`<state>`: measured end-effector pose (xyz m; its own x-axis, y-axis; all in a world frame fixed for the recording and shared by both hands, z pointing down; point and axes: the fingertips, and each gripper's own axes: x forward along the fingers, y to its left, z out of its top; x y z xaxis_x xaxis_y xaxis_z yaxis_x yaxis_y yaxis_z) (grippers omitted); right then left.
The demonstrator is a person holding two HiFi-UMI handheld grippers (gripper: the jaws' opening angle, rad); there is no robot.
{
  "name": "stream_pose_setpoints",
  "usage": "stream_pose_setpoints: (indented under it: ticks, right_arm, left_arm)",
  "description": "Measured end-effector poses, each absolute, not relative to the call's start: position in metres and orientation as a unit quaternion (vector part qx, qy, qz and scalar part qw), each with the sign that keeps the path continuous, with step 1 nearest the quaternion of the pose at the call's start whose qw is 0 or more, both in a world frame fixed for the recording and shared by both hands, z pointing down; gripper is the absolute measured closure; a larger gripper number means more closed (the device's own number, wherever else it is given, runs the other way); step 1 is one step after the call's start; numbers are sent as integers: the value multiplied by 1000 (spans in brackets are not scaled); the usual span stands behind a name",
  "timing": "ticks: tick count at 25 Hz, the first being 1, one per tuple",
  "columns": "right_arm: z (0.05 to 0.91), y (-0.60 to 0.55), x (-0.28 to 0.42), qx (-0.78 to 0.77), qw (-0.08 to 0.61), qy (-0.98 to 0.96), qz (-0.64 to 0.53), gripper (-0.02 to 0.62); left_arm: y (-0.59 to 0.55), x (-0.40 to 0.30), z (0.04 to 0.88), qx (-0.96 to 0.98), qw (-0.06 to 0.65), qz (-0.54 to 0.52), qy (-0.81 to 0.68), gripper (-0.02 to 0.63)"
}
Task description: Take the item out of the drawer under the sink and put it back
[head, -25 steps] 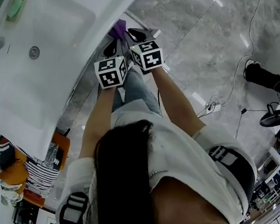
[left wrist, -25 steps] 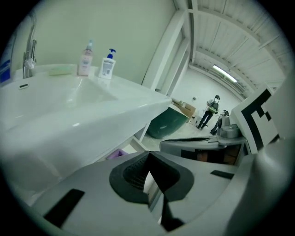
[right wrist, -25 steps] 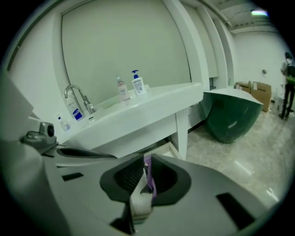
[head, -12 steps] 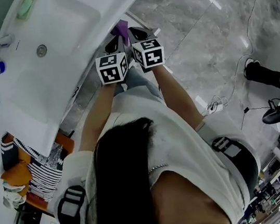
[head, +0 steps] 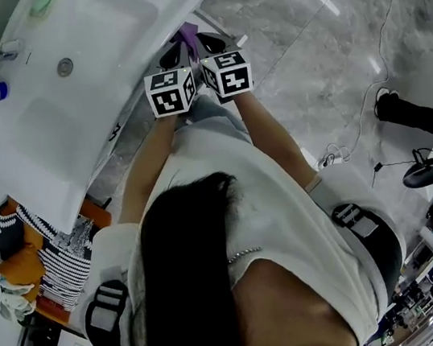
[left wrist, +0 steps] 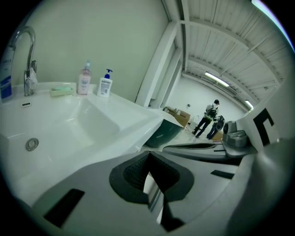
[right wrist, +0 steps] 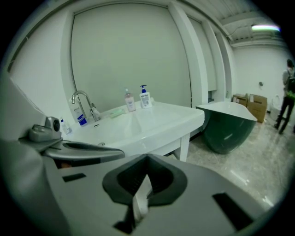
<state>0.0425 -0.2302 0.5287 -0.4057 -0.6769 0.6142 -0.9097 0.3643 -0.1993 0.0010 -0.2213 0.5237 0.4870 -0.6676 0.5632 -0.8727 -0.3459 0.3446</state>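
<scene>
Sink (head: 98, 40): its front edge lies just beside my two tools. My left gripper (left wrist: 148, 175) and right gripper (right wrist: 144, 182) have jaws clamped on the purple item (head: 190, 34) (thin edge between pads). Removal judged complete. Return to the drawer remains.

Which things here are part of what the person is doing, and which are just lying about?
In the job: purple item, left gripper, right gripper.
Lying about: tap, bottles, green tub, striped cloth, floor cables.
</scene>
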Motion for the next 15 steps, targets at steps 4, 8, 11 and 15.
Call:
stream_pose_setpoints:
  ticks: [4,8,11,15]
  right_arm:
    - [526,-231,37,493,228,-800,254,580]
    - [526,-232,34,490,230,-802,253,580]
    - [527,-232,35,490,230,-801,255,580]
    - [527,-232,37,489,231,-801,259,580]
  left_arm:
    - [-221,3,523,810,305,172,-471,601]
    - [-225,-2,522,808,304,164,-477,602]
    - [-227,-4,521,804,310,155,-484,601]
    - [-226,-5,523,801,312,162,-485,601]
